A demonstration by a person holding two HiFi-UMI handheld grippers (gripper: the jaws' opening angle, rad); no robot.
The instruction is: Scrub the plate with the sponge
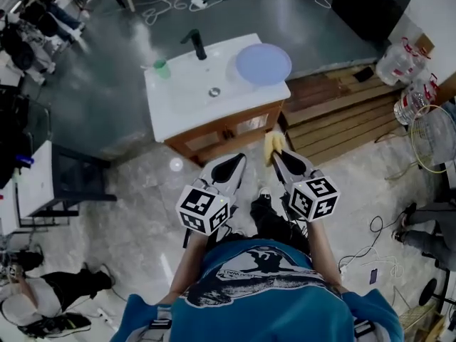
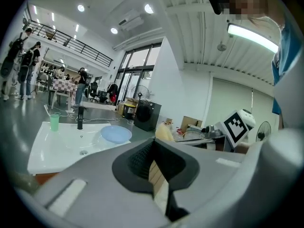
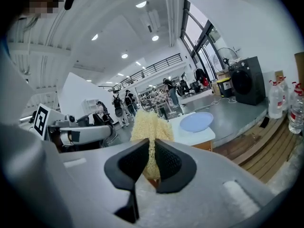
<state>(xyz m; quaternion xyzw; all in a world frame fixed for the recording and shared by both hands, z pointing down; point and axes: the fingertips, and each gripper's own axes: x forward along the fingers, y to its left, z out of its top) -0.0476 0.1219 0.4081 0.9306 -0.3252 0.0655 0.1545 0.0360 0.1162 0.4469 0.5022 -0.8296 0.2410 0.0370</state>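
Here the right gripper (image 1: 279,157) has its jaws clamped on the yellow sponge (image 3: 149,127), while the left gripper's (image 1: 233,164) jaws are closed on nothing. The blue plate (image 1: 263,63) lies at the white desk's (image 1: 178,102) right end, well apart from both.

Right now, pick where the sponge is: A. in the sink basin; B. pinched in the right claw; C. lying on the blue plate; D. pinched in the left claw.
B: the right gripper view shows the yellow sponge squeezed between the pads of the right claw, away from the blue plate on the washstand.
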